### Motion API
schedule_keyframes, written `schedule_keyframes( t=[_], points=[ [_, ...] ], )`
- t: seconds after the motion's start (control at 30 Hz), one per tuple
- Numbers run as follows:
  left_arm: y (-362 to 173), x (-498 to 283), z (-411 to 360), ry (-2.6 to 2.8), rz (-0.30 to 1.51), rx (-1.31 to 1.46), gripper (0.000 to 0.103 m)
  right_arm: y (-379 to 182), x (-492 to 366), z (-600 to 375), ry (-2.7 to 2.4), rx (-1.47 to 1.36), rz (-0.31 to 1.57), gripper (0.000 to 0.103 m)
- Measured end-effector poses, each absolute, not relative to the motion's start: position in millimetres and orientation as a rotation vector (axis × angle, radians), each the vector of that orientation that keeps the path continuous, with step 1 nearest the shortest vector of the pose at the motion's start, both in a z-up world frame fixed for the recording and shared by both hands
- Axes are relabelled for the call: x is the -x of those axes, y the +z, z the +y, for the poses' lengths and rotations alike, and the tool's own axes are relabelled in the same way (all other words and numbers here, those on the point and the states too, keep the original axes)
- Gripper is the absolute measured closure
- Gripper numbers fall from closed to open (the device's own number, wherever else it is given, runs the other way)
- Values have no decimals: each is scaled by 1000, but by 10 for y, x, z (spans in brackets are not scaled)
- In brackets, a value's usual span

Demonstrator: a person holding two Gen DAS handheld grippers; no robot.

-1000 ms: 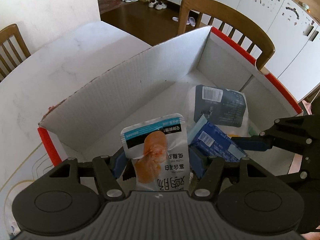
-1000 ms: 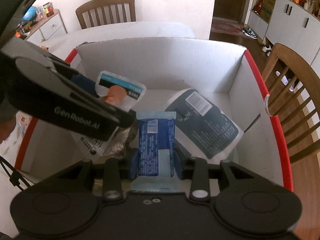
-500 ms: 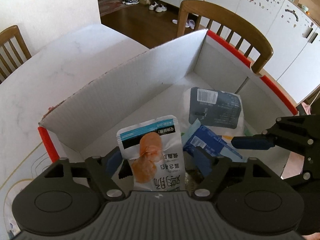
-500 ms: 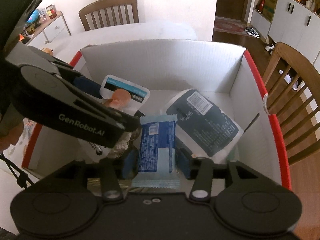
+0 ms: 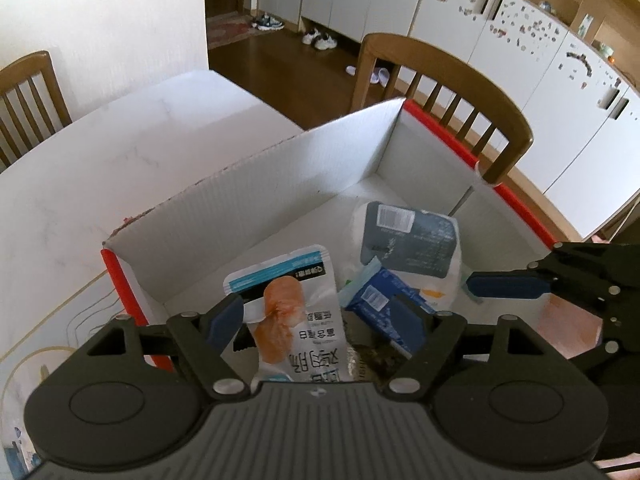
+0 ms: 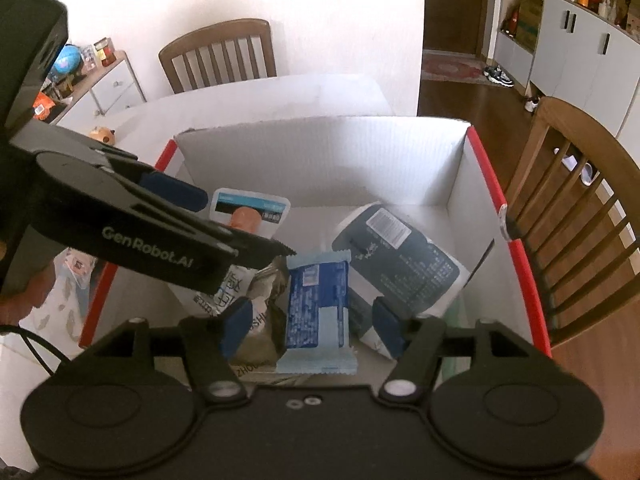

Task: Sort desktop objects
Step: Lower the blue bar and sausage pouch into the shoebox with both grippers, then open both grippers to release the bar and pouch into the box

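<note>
Both sets of jaws stand apart, pads touching nothing. The right gripper point(image 6: 312, 322) has just been opening above the blue snack bar point(image 6: 318, 300), which lies loose in the box point(image 6: 320, 152). The left gripper point(image 5: 320, 320) hangs over the chicken pouch point(image 5: 292, 308). A dark grey packet point(image 6: 396, 264) lies towards the box's far right corner. The box sits on the white bench point(image 5: 100, 168).

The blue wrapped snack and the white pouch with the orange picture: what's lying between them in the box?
A crumpled silvery wrapper lies between the blue snack and the white pouch, clearest in the right wrist view.
</note>
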State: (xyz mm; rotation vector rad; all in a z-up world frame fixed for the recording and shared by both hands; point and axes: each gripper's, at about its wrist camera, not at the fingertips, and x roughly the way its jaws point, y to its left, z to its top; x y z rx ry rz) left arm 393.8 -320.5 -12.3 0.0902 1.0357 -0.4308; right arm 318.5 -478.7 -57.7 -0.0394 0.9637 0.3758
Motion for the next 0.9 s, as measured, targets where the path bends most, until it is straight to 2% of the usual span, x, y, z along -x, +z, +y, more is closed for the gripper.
schedule_keyframes(
  t=[0.3, 0.4, 0.5, 0.6, 0.67, 0.73, 0.9],
  points=[
    [-4, -3789, -3063, -403, 994, -25, 21, -508, -3073, -4806, 393, 22, 945, 30],
    [24, -3724, -3008, -411, 974, 6, 15, -470, -3009, -4788, 409, 34, 924, 24],
    [40, -3661, -2966, -400, 963, 12, 15, -433, -2965, -4783, 413, 27, 914, 23],
    [58, -3579, -2910, -393, 944, 20, 15, -398, -2923, -4767, 414, 28, 903, 18],
    [80, -3524, -2871, -384, 932, 22, 12, -373, -2889, -4747, 409, 29, 893, 16],
    [103, -3461, -2818, -384, 914, 28, 0, -346, -2854, -4727, 406, 17, 882, 16],
    [177, -3311, -2641, -382, 865, 36, 0, -303, -2780, -4627, 381, 2, 861, 15]
  ],
)
